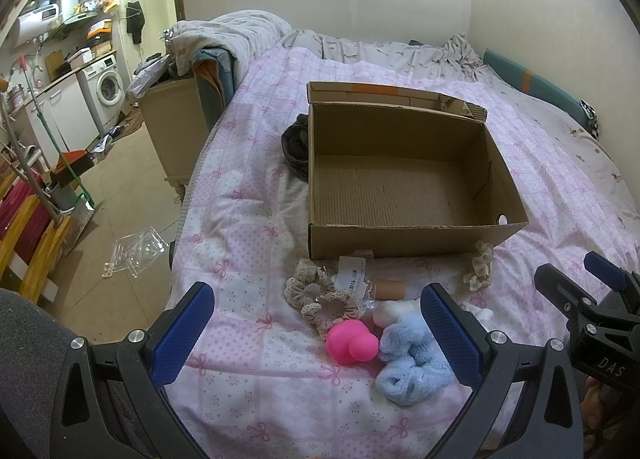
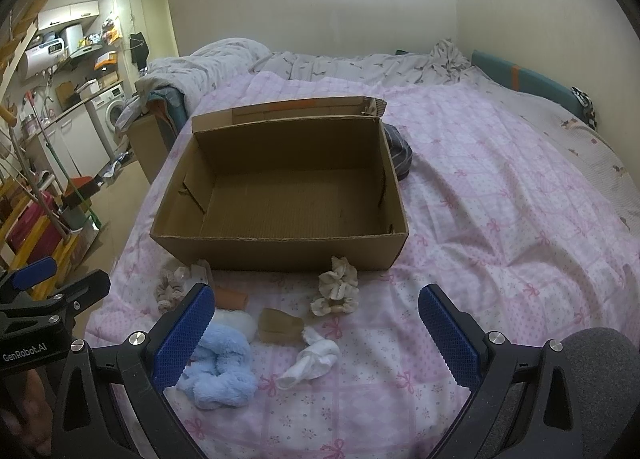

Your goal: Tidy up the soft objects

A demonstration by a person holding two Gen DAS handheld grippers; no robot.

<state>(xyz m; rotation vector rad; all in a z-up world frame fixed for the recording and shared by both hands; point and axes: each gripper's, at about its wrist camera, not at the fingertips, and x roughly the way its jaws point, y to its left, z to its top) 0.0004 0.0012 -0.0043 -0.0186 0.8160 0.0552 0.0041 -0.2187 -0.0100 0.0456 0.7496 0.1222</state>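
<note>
An open, empty cardboard box (image 1: 400, 237) (image 2: 280, 247) sits on the pink bed. In front of it lie soft items: a fluffy blue scrunchie (image 1: 412, 363) (image 2: 220, 367), a pink rubber toy (image 1: 352, 343), beige lace scrunchies (image 1: 324, 299) (image 2: 170, 285), a cream scrunchie (image 1: 478, 265) (image 2: 336, 287), a white sock (image 2: 312, 359) and a tan pouch (image 2: 278, 325). My left gripper (image 1: 320, 335) is open, hovering over the pink toy and blue scrunchie. My right gripper (image 2: 316, 333) is open above the white sock and tan pouch. Both are empty.
A dark garment (image 1: 294, 145) (image 2: 398, 155) lies beside the box. Rumpled grey bedding (image 1: 248, 35) is piled at the bed's head. The bed's left edge drops to a tiled floor with clear plastic pieces (image 1: 136, 251), a nightstand (image 1: 176, 135) and kitchen clutter.
</note>
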